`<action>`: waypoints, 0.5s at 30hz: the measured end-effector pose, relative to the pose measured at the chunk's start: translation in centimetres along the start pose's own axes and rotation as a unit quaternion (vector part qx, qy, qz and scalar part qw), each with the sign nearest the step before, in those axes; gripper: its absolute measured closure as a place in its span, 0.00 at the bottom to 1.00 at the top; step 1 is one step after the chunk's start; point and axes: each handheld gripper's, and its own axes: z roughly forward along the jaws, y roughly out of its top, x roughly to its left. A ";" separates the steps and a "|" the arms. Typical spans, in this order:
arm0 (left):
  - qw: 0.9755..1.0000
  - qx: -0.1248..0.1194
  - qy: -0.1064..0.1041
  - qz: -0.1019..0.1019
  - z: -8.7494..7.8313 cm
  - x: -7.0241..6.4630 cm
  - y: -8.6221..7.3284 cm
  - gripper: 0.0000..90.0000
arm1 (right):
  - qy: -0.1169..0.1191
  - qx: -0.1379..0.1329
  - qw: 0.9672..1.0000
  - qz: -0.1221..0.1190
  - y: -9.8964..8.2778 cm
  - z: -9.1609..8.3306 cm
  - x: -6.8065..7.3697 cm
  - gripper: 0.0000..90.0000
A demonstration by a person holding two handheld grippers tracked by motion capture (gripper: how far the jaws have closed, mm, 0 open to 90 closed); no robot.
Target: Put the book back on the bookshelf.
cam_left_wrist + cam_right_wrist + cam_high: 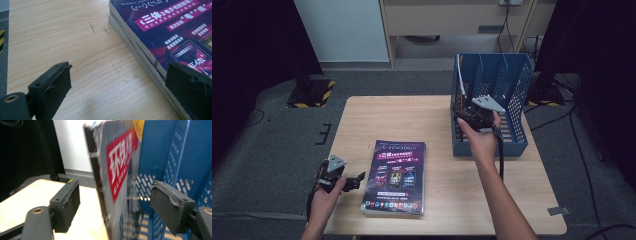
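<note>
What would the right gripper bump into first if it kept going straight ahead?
Probably the upright magazine standing in the blue rack; it sits between the right gripper and its open jaws, untouched.

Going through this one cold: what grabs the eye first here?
The blue mesh file rack at the table's far right corner stands out, with the right tongs open around a magazine standing upright at its open front. Next comes the stack of dark purple books lying flat near the table's front edge, with the left tongs open beside it.
</note>
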 end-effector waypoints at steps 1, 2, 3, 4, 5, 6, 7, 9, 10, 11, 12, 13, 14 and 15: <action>1.000 0.000 0.000 0.000 0.0 0.0 0.0 0.06 | 0.001 0.000 1.000 -0.002 -0.2 -0.3 0.0 0.25; 1.000 0.001 -0.001 0.000 0.0 0.0 0.0 0.06 | 0.003 0.003 1.000 -0.001 -0.4 -0.4 0.0 0.24; 1.000 0.001 -0.001 0.000 0.0 0.0 0.0 0.06 | 0.004 0.008 1.000 0.000 -0.6 -0.7 0.0 0.23; 1.000 0.001 -0.002 0.000 0.0 0.0 0.0 0.06 | 0.004 0.009 1.000 0.000 -0.7 -1.0 0.0 0.23; 1.000 0.001 -0.003 -0.001 0.1 0.0 0.0 0.06 | 0.007 0.012 1.000 0.001 -0.9 -1.2 -0.1 0.22; 1.000 0.001 -0.005 -0.002 0.1 0.0 0.0 0.06 | 0.012 0.012 1.000 0.004 -1.1 -1.5 -0.1 0.21; 1.000 0.000 -0.006 -0.002 0.2 0.0 0.0 0.06 | 0.019 0.014 1.000 0.006 -1.3 -1.7 -0.1 0.19; 1.000 0.000 -0.006 -0.001 0.2 0.0 0.0 0.06 | 0.023 0.023 0.999 0.007 -1.8 -2.0 -0.2 0.18; 1.000 0.001 -0.006 -0.001 0.2 0.0 0.0 0.06 | 0.027 0.027 0.999 0.005 -2.1 -2.2 -0.2 0.18; 1.000 0.002 -0.006 -0.001 0.2 0.0 0.0 0.06 | 0.029 0.028 0.999 0.005 -2.4 -2.3 -0.2 0.18; 1.000 0.004 -0.007 -0.001 0.3 0.0 0.0 0.06 | 0.028 0.030 0.999 0.002 -2.6 -2.4 -0.2 0.18; 1.000 0.005 -0.006 -0.001 0.3 0.0 -0.1 0.06 | 0.031 0.034 0.999 -0.004 -2.9 -2.6 -0.1 0.18; 1.000 0.005 -0.007 -0.002 0.3 0.0 -0.1 0.06 | 0.035 0.034 0.999 -0.003 -3.2 -2.7 -0.1 0.18; 1.000 0.004 -0.008 -0.003 0.4 0.1 -0.1 0.06 | 0.039 0.033 0.999 -0.002 -3.4 -2.8 0.0 0.18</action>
